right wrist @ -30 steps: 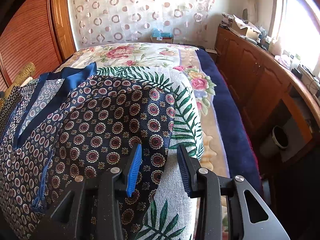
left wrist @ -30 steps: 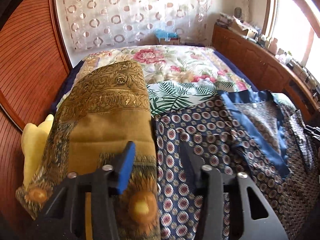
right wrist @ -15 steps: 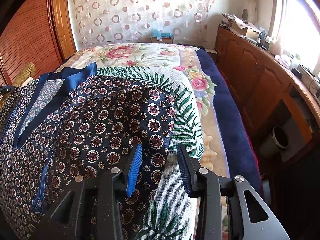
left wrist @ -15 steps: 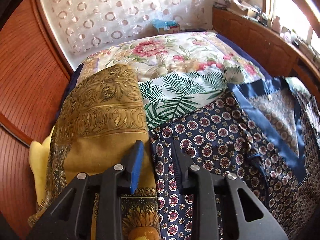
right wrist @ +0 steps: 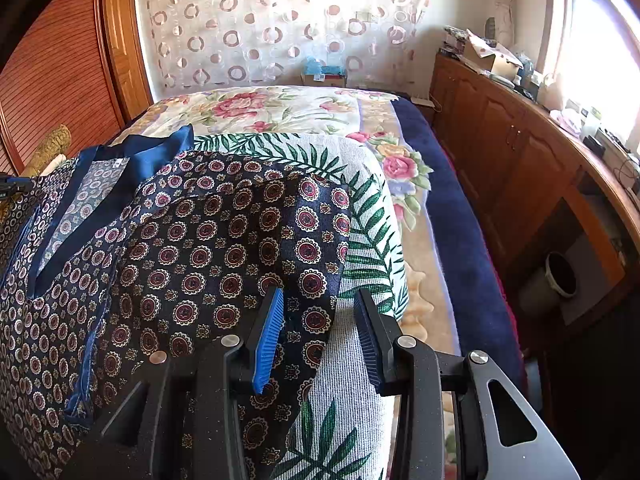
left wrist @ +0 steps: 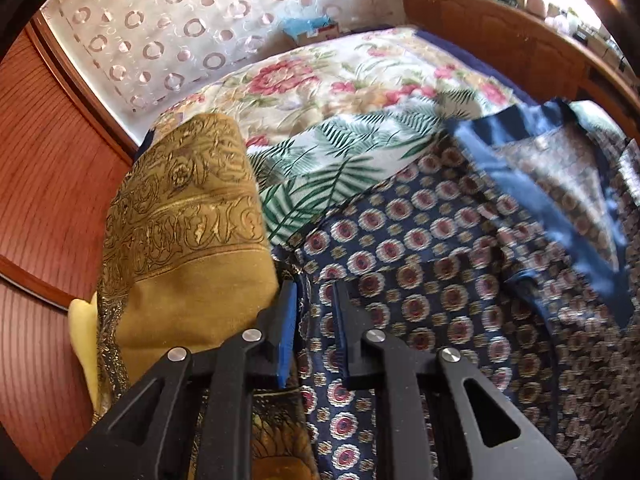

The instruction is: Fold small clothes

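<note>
A navy garment with red medallion print and a blue satin collar lies spread on a palm-leaf cloth on the bed; it also shows in the right wrist view. My left gripper sits low at the garment's left edge, its jaws narrowed around a fold of the navy fabric with a small gap still showing. My right gripper is open and empty, hovering over the garment's right edge.
A folded gold patterned cloth lies just left of the left gripper, with a yellow item beside it. The palm-leaf cloth covers a floral bedspread. Wooden cabinets line the right side.
My left gripper has moved forward and down to the garment's left edge and its jaws have narrowed from wide open. The right gripper has not moved.
</note>
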A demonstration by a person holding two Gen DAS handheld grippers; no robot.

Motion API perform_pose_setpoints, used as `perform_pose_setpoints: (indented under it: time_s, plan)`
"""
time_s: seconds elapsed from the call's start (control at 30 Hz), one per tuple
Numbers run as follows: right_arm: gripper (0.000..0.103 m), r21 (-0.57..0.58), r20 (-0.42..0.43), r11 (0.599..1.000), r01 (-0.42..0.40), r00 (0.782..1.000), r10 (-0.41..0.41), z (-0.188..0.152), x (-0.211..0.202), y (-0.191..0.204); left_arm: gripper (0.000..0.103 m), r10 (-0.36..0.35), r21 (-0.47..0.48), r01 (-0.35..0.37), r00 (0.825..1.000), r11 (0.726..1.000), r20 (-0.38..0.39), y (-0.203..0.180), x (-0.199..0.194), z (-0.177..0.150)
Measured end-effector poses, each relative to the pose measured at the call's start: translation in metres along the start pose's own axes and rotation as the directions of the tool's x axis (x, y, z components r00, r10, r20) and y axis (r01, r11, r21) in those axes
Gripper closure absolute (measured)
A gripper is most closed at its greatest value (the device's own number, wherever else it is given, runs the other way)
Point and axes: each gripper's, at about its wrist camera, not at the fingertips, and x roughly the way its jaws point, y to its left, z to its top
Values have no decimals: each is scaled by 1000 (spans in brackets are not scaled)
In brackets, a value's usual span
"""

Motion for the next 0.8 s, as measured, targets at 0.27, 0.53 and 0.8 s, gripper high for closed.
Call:
perform_pose_setpoints:
  time_s: [0.27, 0.53, 0.8]
  plan:
    - [65, 0, 0, 1000, 0, 1000, 0, 0, 0, 0, 90, 37, 43, -37, 999, 998, 0, -8, 2, 0]
    - [65, -2, 1, 1000, -4, 1000, 4, 0, 0, 0, 102, -26, -13, 29, 981, 999, 193, -14, -67, -12]
    - [65, -11, 0, 1000, -8, 1000, 8, 0, 0, 2, 102, -106, -5, 114, 941, 993, 322, -34, -122, -61]
